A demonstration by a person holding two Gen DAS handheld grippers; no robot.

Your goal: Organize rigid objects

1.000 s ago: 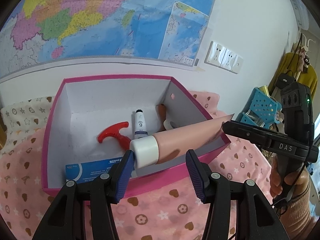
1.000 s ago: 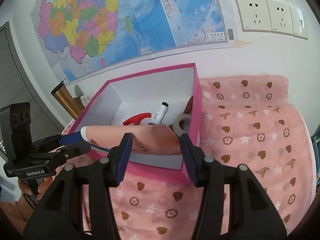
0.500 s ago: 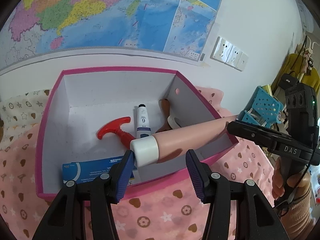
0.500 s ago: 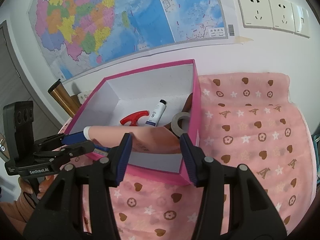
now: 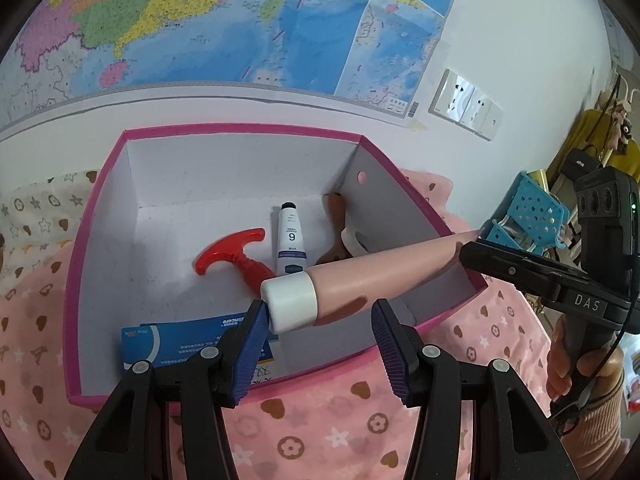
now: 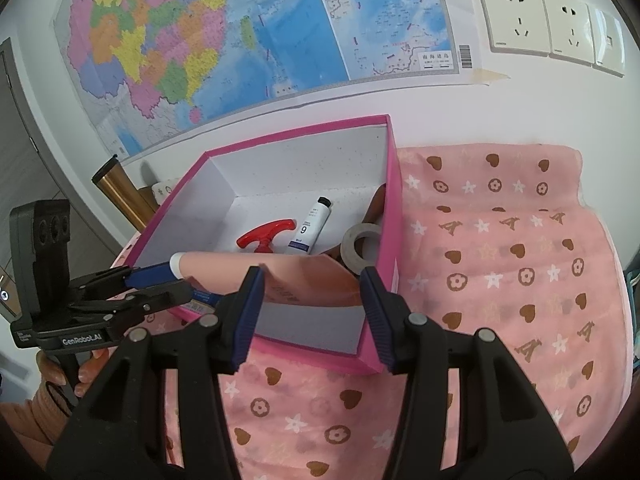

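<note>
A pink tube with a white cap [image 5: 360, 278] hangs over the pink box [image 5: 240, 134]. My left gripper [image 5: 318, 330] holds its cap end between wide-set fingers. My right gripper [image 6: 310, 304] holds its flat tail end [image 6: 304, 280], and its black fingers [image 5: 516, 266] clamp the tail in the left wrist view. The box [image 6: 394, 216] holds a red T-handle [image 5: 236, 254], a small white tube marked 6 [image 5: 291, 240], a blue carton [image 5: 188, 340], a tape roll [image 6: 362, 246] and a brown wooden piece [image 5: 336, 220].
The box sits on a pink patterned cloth [image 6: 500, 280] against a white wall with a map [image 6: 240, 40] and sockets [image 6: 552, 34]. A blue perforated basket [image 5: 528, 216] stands at the right. A brass cylinder [image 6: 120, 196] stands left of the box.
Both grippers and the tube have moved forward over the box, so more of the box floor shows. The grip on the tube is unchanged.
</note>
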